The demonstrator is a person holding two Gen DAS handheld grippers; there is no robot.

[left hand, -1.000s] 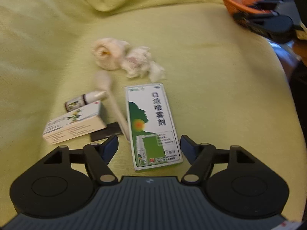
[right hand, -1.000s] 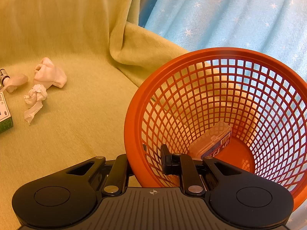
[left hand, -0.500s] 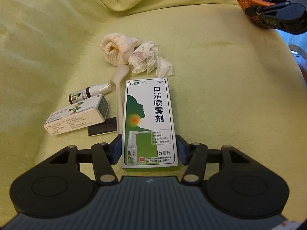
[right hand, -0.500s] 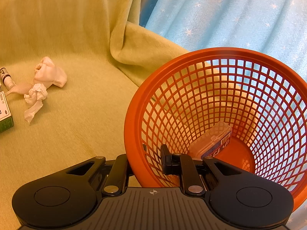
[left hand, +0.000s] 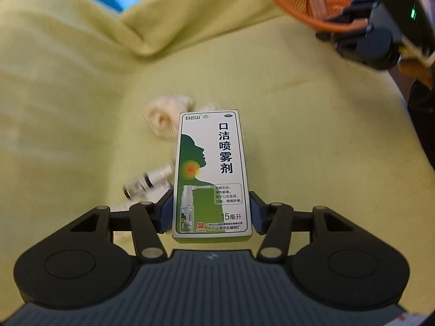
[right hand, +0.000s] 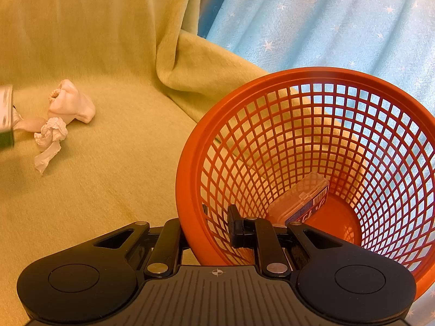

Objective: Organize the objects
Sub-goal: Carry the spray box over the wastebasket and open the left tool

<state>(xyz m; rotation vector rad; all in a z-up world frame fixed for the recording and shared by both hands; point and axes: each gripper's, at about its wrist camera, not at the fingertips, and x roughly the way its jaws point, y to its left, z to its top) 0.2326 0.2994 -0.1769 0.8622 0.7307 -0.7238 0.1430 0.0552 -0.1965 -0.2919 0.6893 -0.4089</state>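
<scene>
On the green blanket [left hand: 299, 135], the left gripper [left hand: 211, 213], open a second earlier, clamped the spray box [left hand: 210, 174], lifted; right gripper [right hand: 209, 228] gripped the orange basket [right hand: 190, 190] rim, lower right.

Green-white spray box [left hand: 212, 174] between left tongs [left hand: 211, 213] (clamped), above yellow-green blanket [left hand: 312, 141]

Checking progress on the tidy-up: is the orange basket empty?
No, the orange basket already holds a clear plastic case lying near its bottom.

Close wrist views, perhaps sharing basket [left hand: 307, 5]
</scene>
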